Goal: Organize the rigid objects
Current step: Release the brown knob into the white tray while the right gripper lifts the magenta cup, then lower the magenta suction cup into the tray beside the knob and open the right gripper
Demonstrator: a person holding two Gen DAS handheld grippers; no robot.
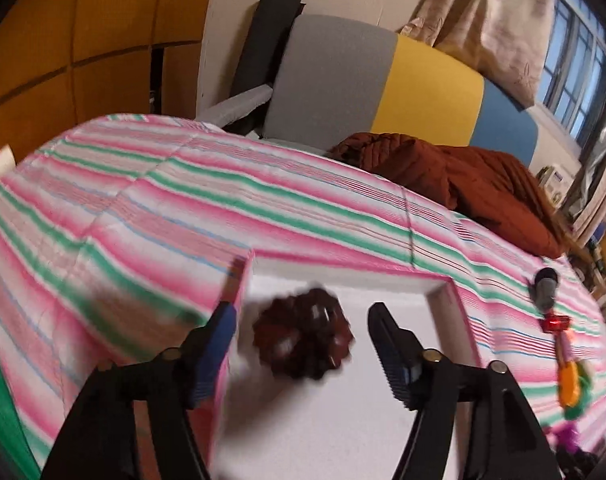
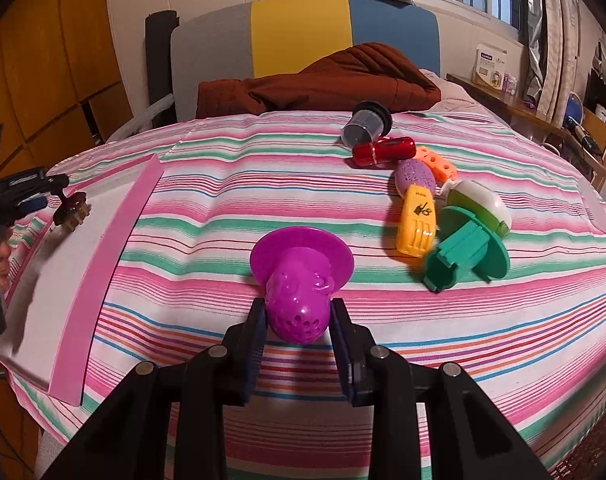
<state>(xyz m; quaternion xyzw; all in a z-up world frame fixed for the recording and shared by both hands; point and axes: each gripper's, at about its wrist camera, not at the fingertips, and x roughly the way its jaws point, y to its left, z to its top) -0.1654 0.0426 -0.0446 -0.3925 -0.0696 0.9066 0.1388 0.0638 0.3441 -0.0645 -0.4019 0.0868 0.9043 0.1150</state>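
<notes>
A dark brown fluted mould (image 1: 303,336) is over the white tray with a pink rim (image 1: 443,292) and looks blurred. My left gripper (image 1: 303,312) is open, its fingers standing wide on either side of the mould without touching it. In the right wrist view the left gripper (image 2: 43,196) shows at the far left, with the brown mould (image 2: 73,210) just beyond its tips above the tray (image 2: 111,264). My right gripper (image 2: 299,316) is shut on a purple perforated strainer with a wide flange (image 2: 299,272), low over the striped bedspread.
Loose toys lie at the right of the bed: a dark grey cup (image 2: 365,124), a red cylinder (image 2: 383,152), a yellow piece (image 2: 417,220) and a green flanged piece (image 2: 463,252) among them. A brown jacket (image 2: 323,76) lies by the headboard. The bed's front edge is close below.
</notes>
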